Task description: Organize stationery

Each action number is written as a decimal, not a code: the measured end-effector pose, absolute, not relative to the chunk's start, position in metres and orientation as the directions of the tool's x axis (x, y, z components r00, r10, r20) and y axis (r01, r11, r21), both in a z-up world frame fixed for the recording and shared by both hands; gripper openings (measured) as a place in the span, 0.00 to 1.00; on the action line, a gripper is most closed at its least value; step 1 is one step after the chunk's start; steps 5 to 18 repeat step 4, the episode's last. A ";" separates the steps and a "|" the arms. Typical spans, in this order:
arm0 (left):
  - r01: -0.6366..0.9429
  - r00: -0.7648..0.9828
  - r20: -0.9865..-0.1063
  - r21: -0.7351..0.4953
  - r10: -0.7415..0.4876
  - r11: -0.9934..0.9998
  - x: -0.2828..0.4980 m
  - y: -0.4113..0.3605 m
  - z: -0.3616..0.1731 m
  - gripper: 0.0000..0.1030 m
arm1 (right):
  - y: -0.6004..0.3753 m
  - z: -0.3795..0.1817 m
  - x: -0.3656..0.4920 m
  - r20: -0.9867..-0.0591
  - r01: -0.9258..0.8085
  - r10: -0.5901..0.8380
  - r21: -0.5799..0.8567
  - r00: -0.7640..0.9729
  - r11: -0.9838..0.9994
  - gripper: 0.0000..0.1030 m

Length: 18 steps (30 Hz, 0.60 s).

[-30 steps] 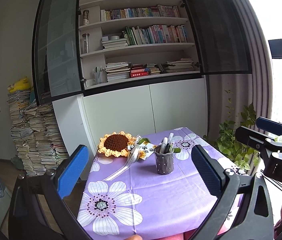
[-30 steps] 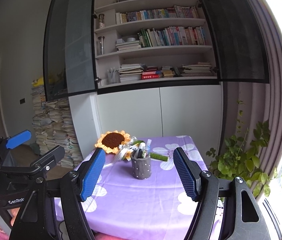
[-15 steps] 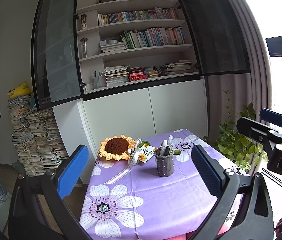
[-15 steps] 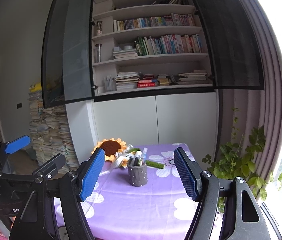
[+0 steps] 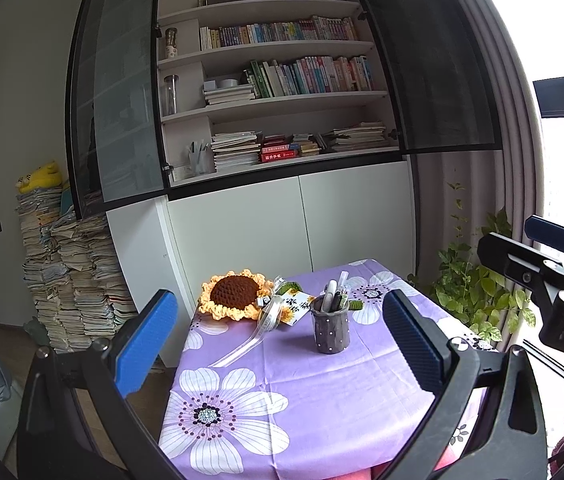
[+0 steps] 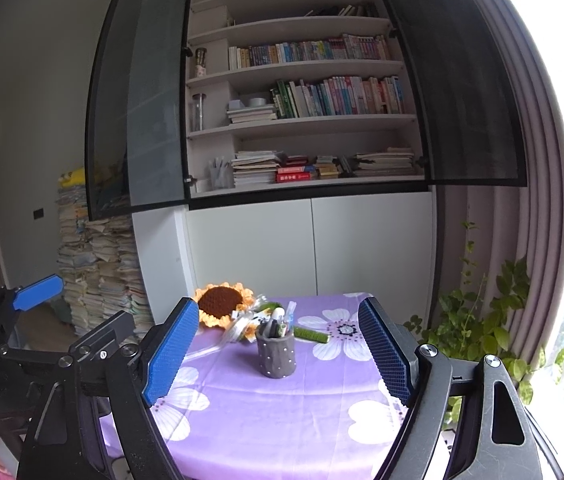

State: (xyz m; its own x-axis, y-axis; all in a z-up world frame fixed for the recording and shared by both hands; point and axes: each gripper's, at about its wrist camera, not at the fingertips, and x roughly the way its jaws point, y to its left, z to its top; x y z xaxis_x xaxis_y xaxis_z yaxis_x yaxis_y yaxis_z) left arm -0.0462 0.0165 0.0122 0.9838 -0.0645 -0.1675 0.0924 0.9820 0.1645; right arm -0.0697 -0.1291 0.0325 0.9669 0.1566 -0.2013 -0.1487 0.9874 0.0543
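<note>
Pens sit in the grey holder point(image 5: 330, 330) mid-table; nearer, the left gripper point(image 5: 277, 344) and right gripper point(image 6: 277, 352) have drawn back slightly, jaws spread and empty, so the tidying looks finished. Behind lies the crochet sunflower point(image 5: 235, 295).

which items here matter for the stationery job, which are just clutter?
Job: pen cup holding the pens; left gripper and right gripper, both open and empty.
Clutter: crochet sunflower, ribbon, bookshelf, potted plant.
</note>
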 end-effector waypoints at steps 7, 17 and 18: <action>0.095 0.983 -0.170 0.168 -0.066 0.981 -0.046 0.016 0.011 0.99 | -0.129 0.032 -0.069 -0.204 -0.146 0.155 0.056 0.967 0.988 0.80; 0.095 0.983 -0.170 0.168 -0.066 0.981 -0.046 0.016 0.011 0.99 | -0.129 0.032 -0.069 -0.204 -0.146 0.155 0.056 0.967 0.988 0.80; 0.095 0.983 -0.170 0.168 -0.066 0.981 -0.046 0.016 0.011 0.99 | -0.129 0.032 -0.069 -0.204 -0.146 0.155 0.056 0.967 0.988 0.80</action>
